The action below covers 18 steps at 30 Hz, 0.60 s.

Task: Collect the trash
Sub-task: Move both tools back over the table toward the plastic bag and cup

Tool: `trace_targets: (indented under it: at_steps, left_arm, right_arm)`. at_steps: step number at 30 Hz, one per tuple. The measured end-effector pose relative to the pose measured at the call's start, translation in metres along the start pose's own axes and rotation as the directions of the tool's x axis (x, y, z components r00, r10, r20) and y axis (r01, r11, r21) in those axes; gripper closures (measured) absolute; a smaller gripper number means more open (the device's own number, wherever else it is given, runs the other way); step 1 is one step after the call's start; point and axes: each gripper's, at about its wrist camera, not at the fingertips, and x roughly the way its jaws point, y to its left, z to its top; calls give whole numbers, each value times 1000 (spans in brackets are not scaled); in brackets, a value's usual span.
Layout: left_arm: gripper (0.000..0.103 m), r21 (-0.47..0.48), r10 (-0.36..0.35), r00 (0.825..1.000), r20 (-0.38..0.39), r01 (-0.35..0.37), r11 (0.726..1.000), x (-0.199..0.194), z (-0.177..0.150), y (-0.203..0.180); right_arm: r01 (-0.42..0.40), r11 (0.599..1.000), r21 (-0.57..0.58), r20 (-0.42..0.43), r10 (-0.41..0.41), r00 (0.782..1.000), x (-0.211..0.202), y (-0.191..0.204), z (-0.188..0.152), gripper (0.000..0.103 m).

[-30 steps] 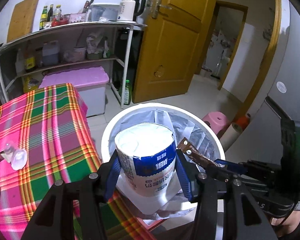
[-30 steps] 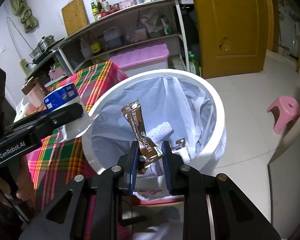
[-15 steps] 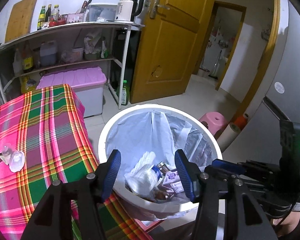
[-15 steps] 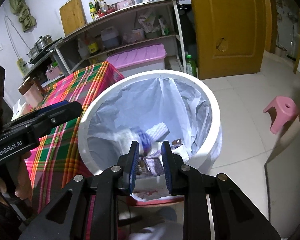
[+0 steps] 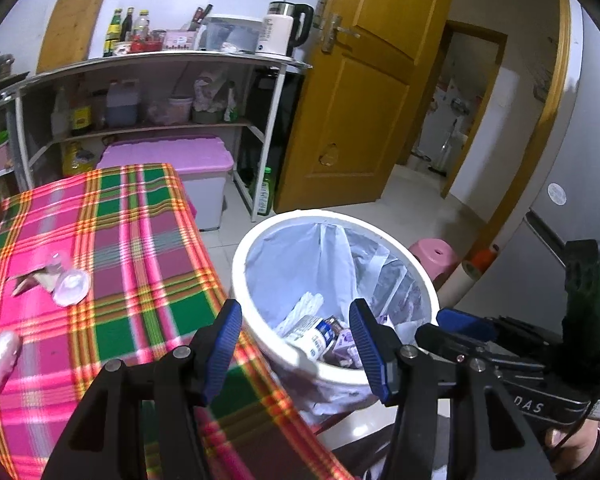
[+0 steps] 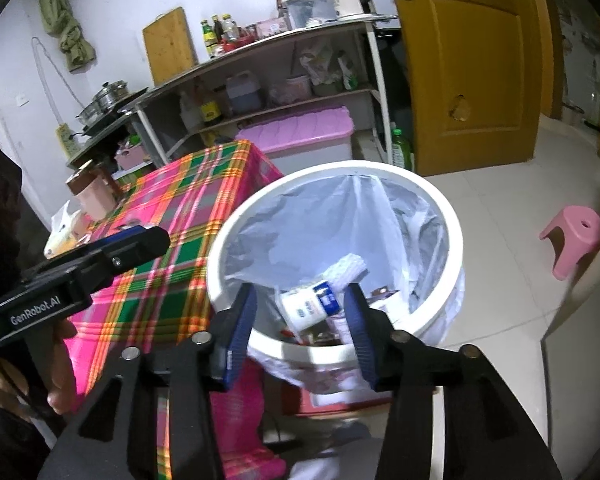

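Below parted fingers (image 6: pixel 240 320), carton (image 6: pixel 308 306) binned

Both wrist cameras look forward and downward along their own claws, close above a white trash bin (image 5: pixel 384 376). The left claw (image 5: pixel 296 350) view faces the bin with the plaid tabletop (image 5: pixel 112 264) to the claw's left. The right claw (image 6: pixel 302 332) view shares the bin (image 6: pixel 440 204), tabletop (image 6: pixel 180 240), shelves (image 6: pixel 284 108) and door (image 6: pixel 472 60).
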Motion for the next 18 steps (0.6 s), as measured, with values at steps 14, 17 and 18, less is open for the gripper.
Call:
trace_targets:
  at_steps: [14, 17, 18]
  left_arm:
    - [47, -40, 80, 996, 28, -79, 996, -54, -35, 33]
    - [47, -48, 99, 994, 37, -97, 994, -64, -40, 40]
    - [47, -52, 107, 993, 40, -105, 993, -68, -42, 43]
  right_arm:
    - [-98, 992, -84, -27, 96, 995, -1, 59, -13, 56]
    - [-116, 988, -100, -34, 113, 993, -1, 70, -16, 56]
    - [-121, 987, -104, -36, 118, 992, -1, 75, -17, 56]
